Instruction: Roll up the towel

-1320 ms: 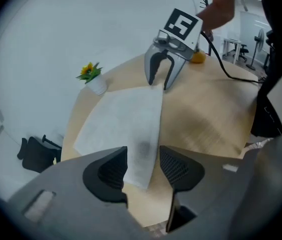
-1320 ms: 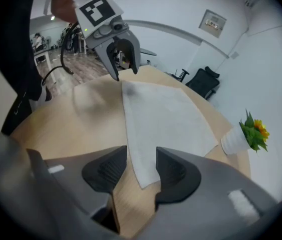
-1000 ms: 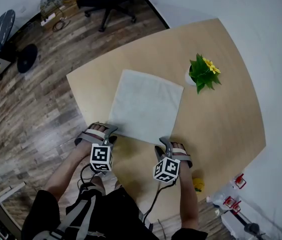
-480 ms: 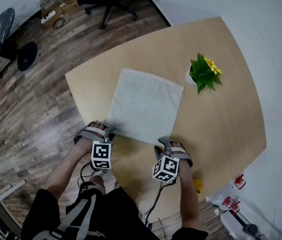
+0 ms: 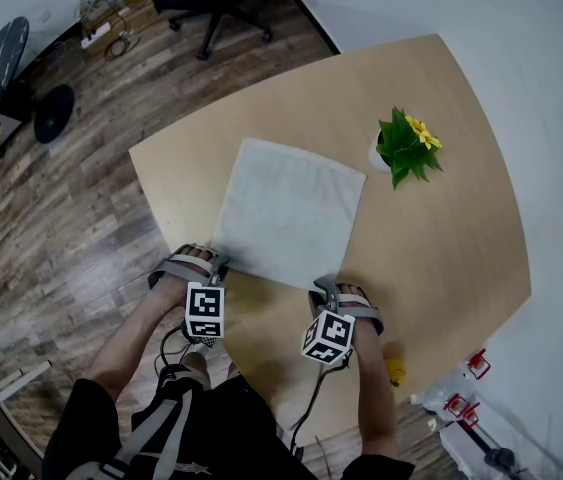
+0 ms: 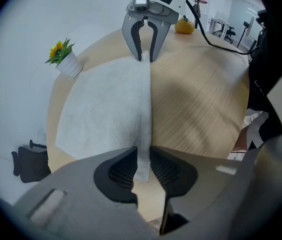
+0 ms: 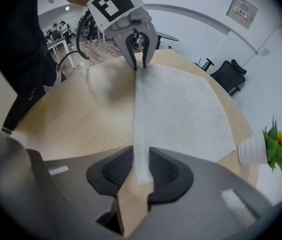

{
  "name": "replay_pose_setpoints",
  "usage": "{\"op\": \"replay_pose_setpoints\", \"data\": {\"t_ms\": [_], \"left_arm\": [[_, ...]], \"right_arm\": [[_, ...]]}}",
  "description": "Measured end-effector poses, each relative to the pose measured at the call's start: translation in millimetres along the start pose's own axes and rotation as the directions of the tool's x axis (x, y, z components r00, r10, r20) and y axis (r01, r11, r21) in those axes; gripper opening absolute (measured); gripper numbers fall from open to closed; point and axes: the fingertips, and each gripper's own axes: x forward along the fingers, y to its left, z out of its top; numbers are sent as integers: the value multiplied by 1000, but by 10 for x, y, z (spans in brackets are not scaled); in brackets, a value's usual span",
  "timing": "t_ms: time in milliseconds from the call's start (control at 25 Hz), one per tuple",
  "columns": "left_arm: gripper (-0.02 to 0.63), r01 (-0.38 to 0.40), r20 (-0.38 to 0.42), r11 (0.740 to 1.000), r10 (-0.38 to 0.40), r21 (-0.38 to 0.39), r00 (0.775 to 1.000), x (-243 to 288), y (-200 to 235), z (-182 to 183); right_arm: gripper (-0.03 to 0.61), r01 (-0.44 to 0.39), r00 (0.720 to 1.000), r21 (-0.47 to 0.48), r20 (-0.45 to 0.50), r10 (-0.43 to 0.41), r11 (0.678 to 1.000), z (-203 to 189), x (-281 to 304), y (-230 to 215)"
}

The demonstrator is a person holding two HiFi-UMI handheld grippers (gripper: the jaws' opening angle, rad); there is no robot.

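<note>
A pale grey towel (image 5: pixel 291 213) lies flat on the round wooden table (image 5: pixel 441 228). My left gripper (image 5: pixel 223 261) is at its near left corner and my right gripper (image 5: pixel 326 286) at its near right corner, both pointing steeply down. In the left gripper view the towel's near edge (image 6: pixel 143 114) stands as a thin raised strip between my left gripper (image 6: pixel 142 166) pads, running to the right gripper (image 6: pixel 146 58). The right gripper view shows the same strip (image 7: pixel 142 129) between my right gripper (image 7: pixel 141 169) pads. Both sets of jaws have just been closing and now press on the edge.
A small potted plant (image 5: pixel 404 146) with yellow flowers stands on the table beyond the towel's far right corner. A yellow object (image 5: pixel 394 369) sits at the table's near edge by my right arm. An office chair (image 5: pixel 216 8) stands on the wood floor behind the table.
Both grippers stay at the towel's near corners and have tilted slightly. The hands have barely shifted, and the towel lies where it was.
</note>
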Motion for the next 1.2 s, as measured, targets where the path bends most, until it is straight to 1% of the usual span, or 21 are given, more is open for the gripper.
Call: {"op": "replay_pose_setpoints", "data": {"t_ms": [120,240,520,600,840,1200], "left_arm": [[70,22,-5,1000,-22,1,1000,13,-36,3],[38,34,-11,999,-34,10,999,17,-70,6],[27,69,-14,998,-69,-5,998,31,-80,17],[23,71,-14,997,-71,-9,997,30,-78,11],[12,42,17,998,-41,-48,999,19,-73,7],[12,49,34,998,-47,-45,998,-59,-192,52]], "right_arm": [[101,-11,1000,7,0,11,1000,-3,6,17],[66,-27,1000,10,-6,27,1000,-3,14,55],[37,-35,999,23,-5,35,999,-9,21,76],[15,-30,1000,17,-6,30,999,-3,22,68],[14,-22,1000,-2,-9,22,1000,-4,16,67],[12,12,1000,1,-6,-12,1000,-20,-80,138]]}}
